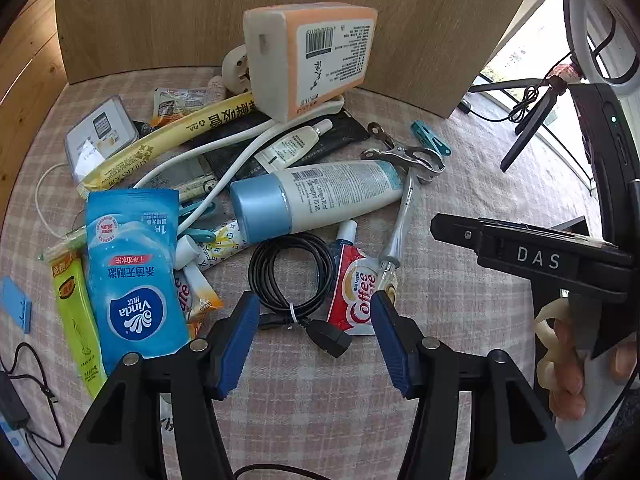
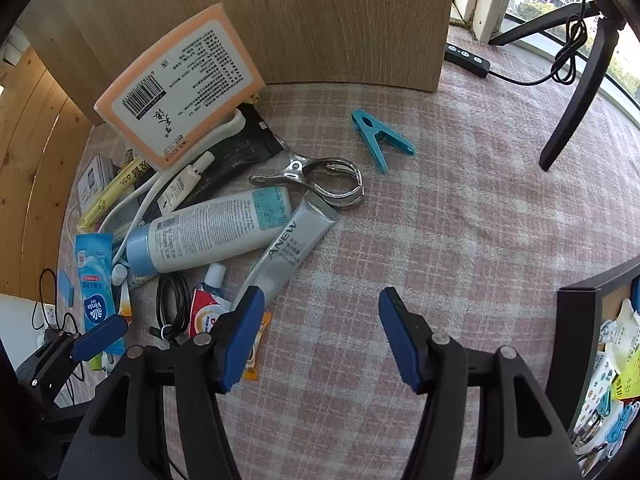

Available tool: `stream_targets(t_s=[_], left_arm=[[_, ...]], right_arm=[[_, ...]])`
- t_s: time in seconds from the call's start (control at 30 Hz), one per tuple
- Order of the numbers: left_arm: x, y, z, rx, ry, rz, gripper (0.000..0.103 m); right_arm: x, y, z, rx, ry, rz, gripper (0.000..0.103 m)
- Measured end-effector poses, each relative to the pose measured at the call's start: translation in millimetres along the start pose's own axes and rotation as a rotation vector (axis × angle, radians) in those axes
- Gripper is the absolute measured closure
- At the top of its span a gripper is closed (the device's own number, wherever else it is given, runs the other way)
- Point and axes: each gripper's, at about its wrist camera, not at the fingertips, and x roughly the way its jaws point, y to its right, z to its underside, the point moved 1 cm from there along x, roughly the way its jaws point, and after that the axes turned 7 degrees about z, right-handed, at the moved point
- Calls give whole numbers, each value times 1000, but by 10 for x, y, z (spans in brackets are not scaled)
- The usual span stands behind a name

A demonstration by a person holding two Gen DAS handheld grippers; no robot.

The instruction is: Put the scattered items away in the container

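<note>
Left wrist view: both grippers (image 1: 314,334) (image 2: 322,334) apart, black cable (image 1: 290,276) just ahead amid clutter.

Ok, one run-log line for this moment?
left gripper: open, over coiled black cable | right gripper: open, empty | dark-walled container: partly filled | pile unsorted

Left wrist view: looks forward and down along the left gripper (image 1: 314,334), low and close over the heap on the checked cloth (image 1: 460,184), facing the wooden board (image 1: 168,12).
Right wrist view: same heading from further right, along the right gripper (image 2: 320,336).
Shared: orange-edged pack (image 1: 316,56) (image 2: 180,88), white tube with blue cap (image 1: 316,196) (image 2: 208,232), teal peg (image 1: 432,142) (image 2: 380,140).
</note>
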Motion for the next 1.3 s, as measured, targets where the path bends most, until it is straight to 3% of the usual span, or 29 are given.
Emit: stream_targets(t_s=[0.13, 0.27, 0.5, 0.73, 0.83, 0.9, 0.97, 1.1, 1.2, 1.3], left_arm=[[107, 47, -71, 33, -37, -19, 56], [217, 64, -82, 80, -82, -46, 69], [346, 53, -81, 119, -114, -65, 72], [358, 65, -70, 129, -132, -18, 88], [375, 93, -46, 141, -137, -21, 90], [372, 155, -7, 150, -129, -27, 90], [379, 163, -5, 143, -126, -23, 93], [357, 109, 24, 125, -123, -18, 95], [304, 75, 45, 99, -113, 8, 95], [229, 67, 85, 89, -100, 24, 95]], right_arm=[[121, -37, -54, 3, -31, 17, 56], [194, -70, -73, 14, -55, 12, 60], [271, -191, -57, 9, -71, 30, 60], [308, -215, -56, 68, -116, -10, 60], [396, -308, -48, 82, -167, -27, 57], [384, -402, -8, 58, -145, -3, 57], [364, -482, 57, 26, -113, 45, 67], [317, -658, 315, -3, -80, 67, 74], [300, -610, 434, 8, -87, 40, 95], [264, -564, 589, 7, -78, 21, 95]])
